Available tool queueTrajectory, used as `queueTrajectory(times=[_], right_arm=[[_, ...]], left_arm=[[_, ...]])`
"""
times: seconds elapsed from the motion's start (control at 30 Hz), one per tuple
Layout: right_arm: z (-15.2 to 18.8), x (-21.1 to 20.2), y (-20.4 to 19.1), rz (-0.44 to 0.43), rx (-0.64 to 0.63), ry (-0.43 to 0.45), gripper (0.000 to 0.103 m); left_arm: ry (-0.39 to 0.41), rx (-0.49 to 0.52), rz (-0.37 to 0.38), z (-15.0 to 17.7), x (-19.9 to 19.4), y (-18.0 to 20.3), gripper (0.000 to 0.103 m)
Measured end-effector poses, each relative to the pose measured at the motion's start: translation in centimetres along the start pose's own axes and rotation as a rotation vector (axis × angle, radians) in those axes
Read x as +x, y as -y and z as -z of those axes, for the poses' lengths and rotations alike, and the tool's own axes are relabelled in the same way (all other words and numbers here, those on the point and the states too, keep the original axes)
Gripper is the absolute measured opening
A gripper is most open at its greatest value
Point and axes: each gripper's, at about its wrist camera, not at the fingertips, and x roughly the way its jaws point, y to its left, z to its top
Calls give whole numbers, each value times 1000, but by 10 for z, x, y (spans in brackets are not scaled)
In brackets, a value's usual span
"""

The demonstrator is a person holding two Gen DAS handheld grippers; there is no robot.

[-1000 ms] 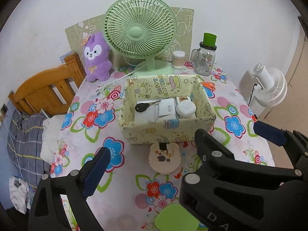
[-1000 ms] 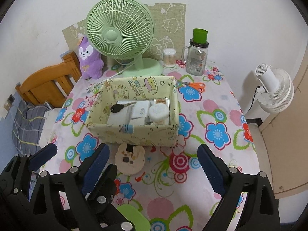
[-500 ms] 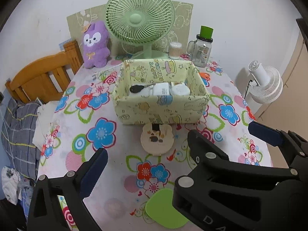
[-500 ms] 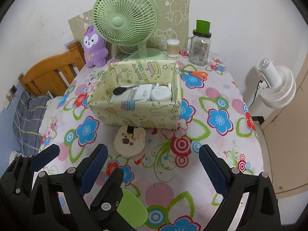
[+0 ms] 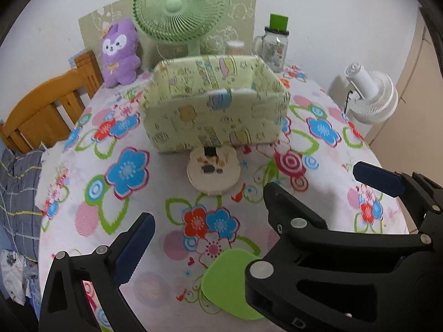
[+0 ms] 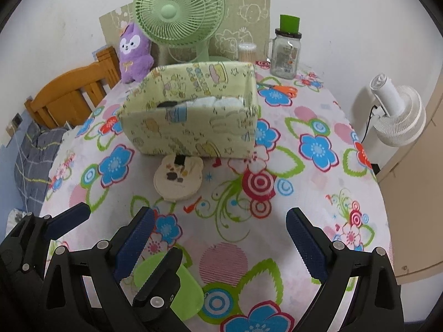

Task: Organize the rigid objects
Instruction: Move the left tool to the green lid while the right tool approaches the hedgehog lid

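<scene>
A pale yellow-green fabric box (image 5: 216,105) (image 6: 193,116) stands mid-table with several small items inside. A round beige bear-shaped case (image 5: 213,170) (image 6: 178,178) lies on the cloth just in front of it. A flat green pad (image 5: 229,285) (image 6: 177,287) lies near the table's front edge, partly hidden by the grippers. My left gripper (image 5: 205,210) is open and empty, low over the front of the table. My right gripper (image 6: 218,238) is open and empty beside it, to the right; its fingers (image 5: 376,178) show in the left wrist view.
A green desk fan (image 6: 180,13), a purple plush (image 6: 134,52), a glass jar with green lid (image 6: 286,49), a cotton-swab tub (image 6: 247,51) and orange scissors (image 6: 279,90) stand at the back. A wooden chair (image 6: 72,88) is left, a white fan (image 6: 396,116) right.
Both grippers have dropped lower and pulled back towards the table's front edge, so the box now shows from the side. Both stay open and empty.
</scene>
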Motion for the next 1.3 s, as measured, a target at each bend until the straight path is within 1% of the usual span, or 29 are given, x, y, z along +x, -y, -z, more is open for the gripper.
queueTrajectory(times=[0.27, 0.4, 0.7, 0.83, 1.03, 1.3], right_arm=[[29, 16, 7, -3, 23, -24, 97], [41, 20, 9, 14, 22, -28, 97], [67, 30, 14, 49, 45, -66, 97], [77, 33, 16, 59, 62, -85, 97], [85, 35, 14, 77, 94, -82, 97], [95, 35, 12, 119, 154, -80, 97]], left_arm=[[-17, 38, 19, 25, 17, 8, 102], [-24, 65, 46, 36, 24, 13, 102], [-37, 109, 72, 58, 35, 19, 102], [-48, 153, 89, 65, 40, 23, 102], [-33, 209, 113, 70, 43, 23, 102], [-13, 333, 167, 75, 45, 25, 102]])
